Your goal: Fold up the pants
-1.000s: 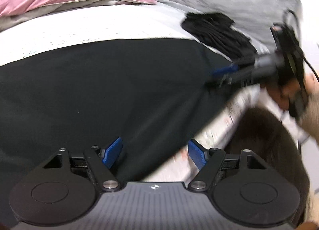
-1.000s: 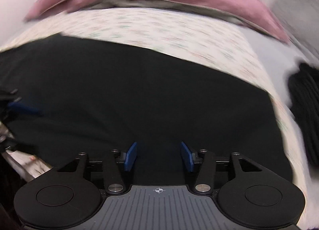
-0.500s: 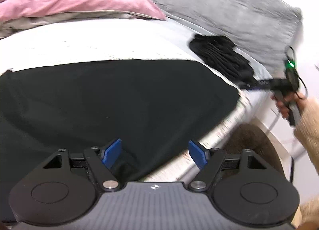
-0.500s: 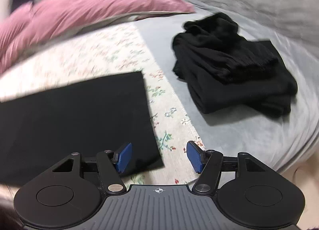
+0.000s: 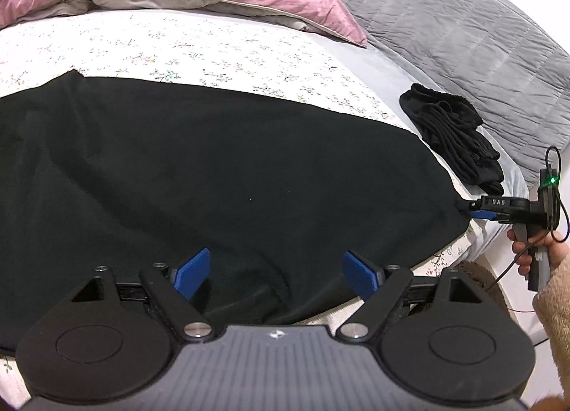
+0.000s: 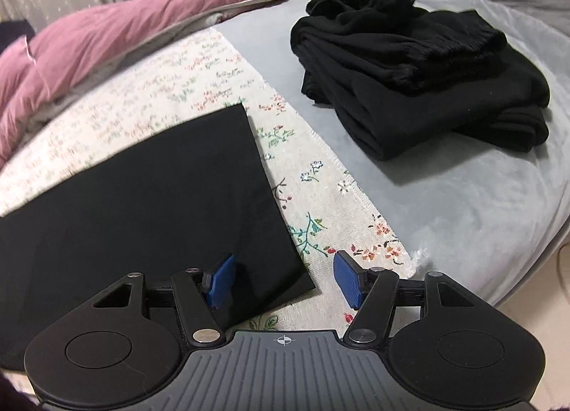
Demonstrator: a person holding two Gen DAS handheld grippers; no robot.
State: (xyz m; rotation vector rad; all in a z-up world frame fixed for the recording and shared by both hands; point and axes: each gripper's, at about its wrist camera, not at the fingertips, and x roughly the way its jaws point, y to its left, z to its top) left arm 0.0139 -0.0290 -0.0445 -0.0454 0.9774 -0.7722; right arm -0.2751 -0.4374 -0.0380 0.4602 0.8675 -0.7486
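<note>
left wrist view: we see our left gripper [image 5: 274, 270] opening wide over flat black fabric pants [image 5: 213, 175]; our right gripper [image 6: 281, 281] open, holding nothing.

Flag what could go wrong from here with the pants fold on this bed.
1. The pants bunch into wrinkles near the left gripper, whose jaws are opening with nothing pinched; a grab here may take one layer only.
2. The right gripper straddles the pants' corner with open jaws, so closing could also pinch the floral sheet.
3. The black clothes pile lies close by and could be bumped.
</note>
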